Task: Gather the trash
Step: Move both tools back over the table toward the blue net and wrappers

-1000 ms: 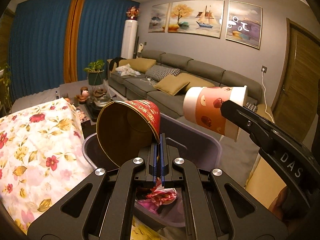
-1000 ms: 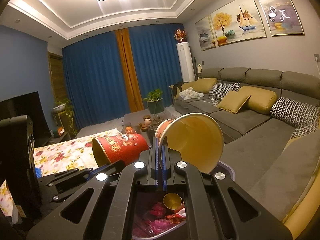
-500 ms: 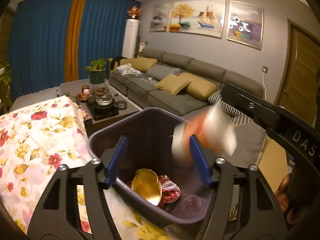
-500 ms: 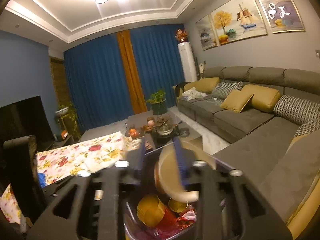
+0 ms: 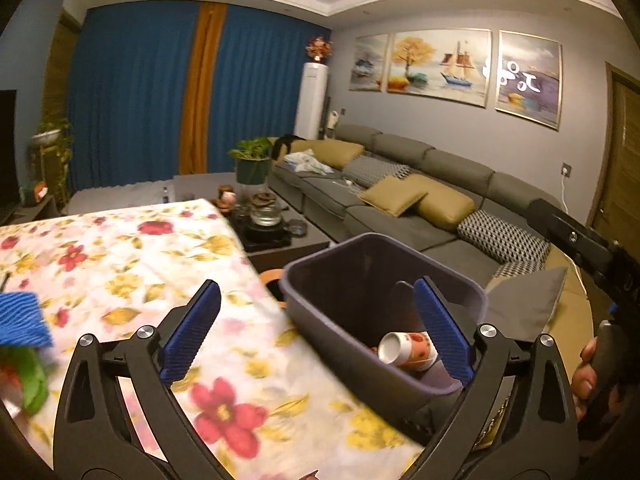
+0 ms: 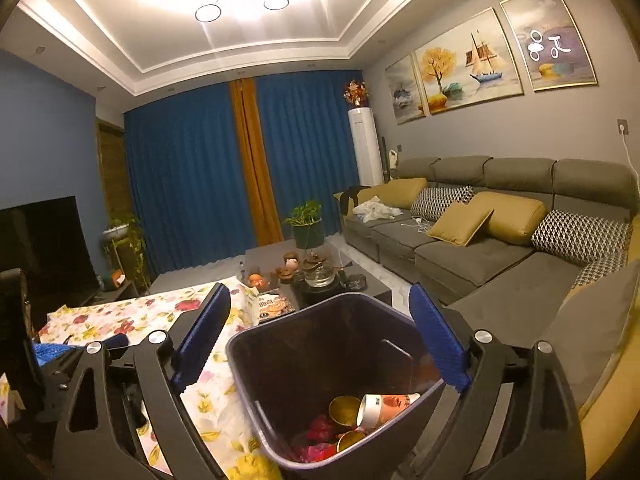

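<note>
Release over the dark grey plastic bin [image 6: 256, 372] is the step in hand: left gripper [image 5: 316, 332] and right gripper [image 6: 320, 338] jaws are opening, nothing between them, and the white paper cup with red print [image 6: 386, 406] lies inside. Best to keep both grippers clear of the rim, then look to the flowered tablecloth [image 5: 120, 256] at left for more trash

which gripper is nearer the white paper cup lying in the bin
Right. The right gripper hangs directly over the white paper cup, jaws opening; the left gripper sits off toward the table.
</note>
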Available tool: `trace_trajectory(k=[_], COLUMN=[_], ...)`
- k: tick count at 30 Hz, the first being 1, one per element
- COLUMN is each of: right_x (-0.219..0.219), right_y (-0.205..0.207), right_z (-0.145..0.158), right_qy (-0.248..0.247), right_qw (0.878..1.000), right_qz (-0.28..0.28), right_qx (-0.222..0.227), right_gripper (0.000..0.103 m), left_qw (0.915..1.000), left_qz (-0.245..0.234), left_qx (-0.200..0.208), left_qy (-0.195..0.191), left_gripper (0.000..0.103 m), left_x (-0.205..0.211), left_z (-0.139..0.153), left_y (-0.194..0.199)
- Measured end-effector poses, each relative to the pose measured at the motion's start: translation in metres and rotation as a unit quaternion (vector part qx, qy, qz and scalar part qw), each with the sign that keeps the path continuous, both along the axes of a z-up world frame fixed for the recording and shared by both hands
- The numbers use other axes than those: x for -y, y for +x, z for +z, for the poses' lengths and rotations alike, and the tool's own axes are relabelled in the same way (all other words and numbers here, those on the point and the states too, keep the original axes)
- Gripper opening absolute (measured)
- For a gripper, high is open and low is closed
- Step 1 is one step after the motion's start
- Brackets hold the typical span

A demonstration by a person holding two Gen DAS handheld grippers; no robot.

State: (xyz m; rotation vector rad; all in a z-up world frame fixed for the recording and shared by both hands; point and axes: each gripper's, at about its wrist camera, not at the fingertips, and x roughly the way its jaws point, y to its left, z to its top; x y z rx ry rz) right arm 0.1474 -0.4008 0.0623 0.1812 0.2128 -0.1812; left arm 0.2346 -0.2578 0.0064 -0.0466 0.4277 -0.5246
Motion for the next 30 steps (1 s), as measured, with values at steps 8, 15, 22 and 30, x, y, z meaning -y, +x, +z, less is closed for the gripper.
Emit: trace_trajectory(k=[8, 15, 22, 30], right_x=[-0.047, -0.116, -0.214, -0.302], right_y=[-0.002, 0.014, 0.029, 0.048], right_z=[-0.002, -0.006, -0.018, -0.035], right_qy=[-0.015, -0.027, -0.051, -0.053], right_qw=[0.999, 0.993, 0.978, 0.962], right_qz=[0.041, 0.111, 0.202, 0.266], right_qx=[-0.004, -0.016, -0.021, -0.041], right_gripper=[0.096, 0.096, 0.096, 0.095], left_qw=[0.9970, 0.9859, 0.9622, 0.9310], left_qz=[0.074, 0.165, 0.271, 0.363], left_qx=[0.018, 0.017, 0.013, 0.010], left_qy=[0.013, 0.021, 0.023, 0.035], left_gripper=[0.096, 0.096, 0.096, 0.096], left_x=[-0.075, -0.164, -0.260, -0.351], left_z=[0.006, 0.004, -0.004, -0.007], left_y=[-0.022, -0.036, -0.054, -0.059])
